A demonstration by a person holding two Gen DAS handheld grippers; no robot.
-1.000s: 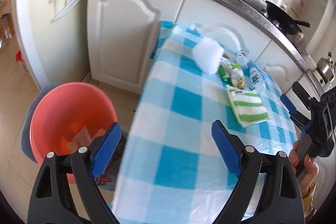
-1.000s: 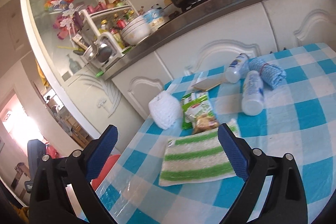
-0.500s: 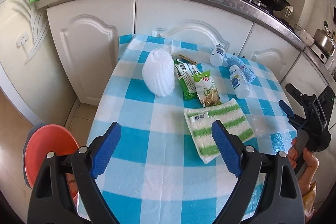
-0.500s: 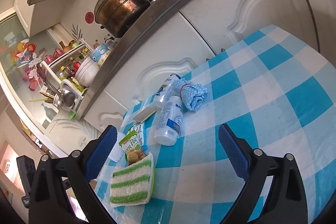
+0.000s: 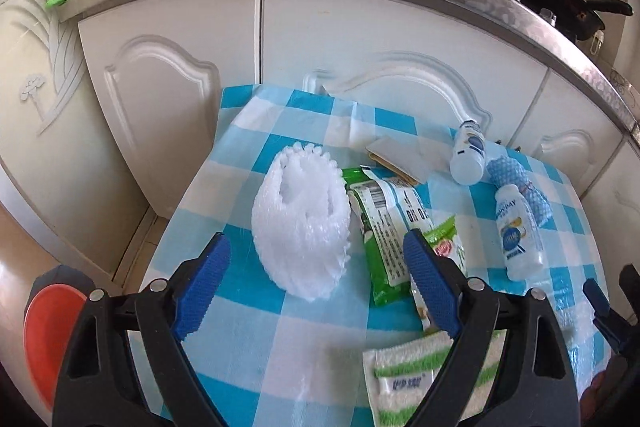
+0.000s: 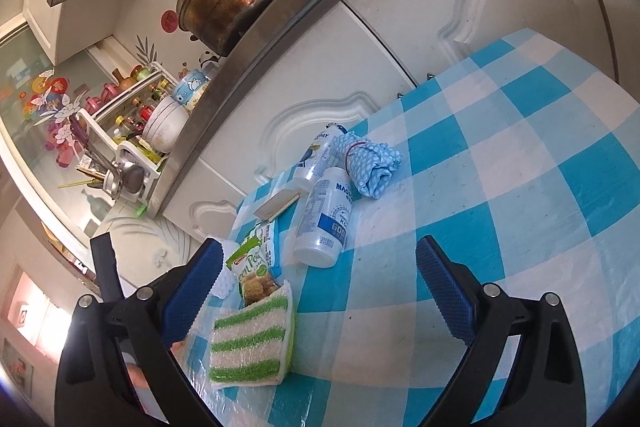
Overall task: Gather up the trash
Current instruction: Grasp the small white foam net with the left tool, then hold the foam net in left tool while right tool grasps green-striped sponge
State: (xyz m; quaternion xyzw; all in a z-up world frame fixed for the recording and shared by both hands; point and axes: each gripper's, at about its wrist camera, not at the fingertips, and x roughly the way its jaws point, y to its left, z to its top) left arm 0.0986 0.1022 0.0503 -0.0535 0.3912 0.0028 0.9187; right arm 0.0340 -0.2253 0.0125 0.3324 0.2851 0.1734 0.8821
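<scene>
A white foam fruit net (image 5: 304,223) lies on the blue-checked table (image 5: 248,327), just ahead of my left gripper (image 5: 316,267), which is open and holds nothing. Right of the net lie a green snack wrapper (image 5: 384,227) and a second wrapper (image 5: 444,247), partly behind the right finger. The right wrist view shows my right gripper (image 6: 320,259) open and empty above the table (image 6: 520,187), with a white bottle (image 6: 324,223) and a wrapper (image 6: 252,271) in front of it. A red basin (image 5: 44,339) stands on the floor at the lower left.
A green-striped cloth (image 5: 416,379) lies at the near edge. Two white bottles (image 5: 516,235) (image 5: 468,155), a rolled blue cloth (image 5: 516,179) and a flat card (image 5: 400,155) lie further back. White cabinets (image 5: 168,87) and a worktop with a pot (image 6: 228,7) stand behind.
My left gripper swung from beside the red basin to over the table and closed in on the foam net. My right gripper rolled and shifted right, then held still. Both stayed open.
</scene>
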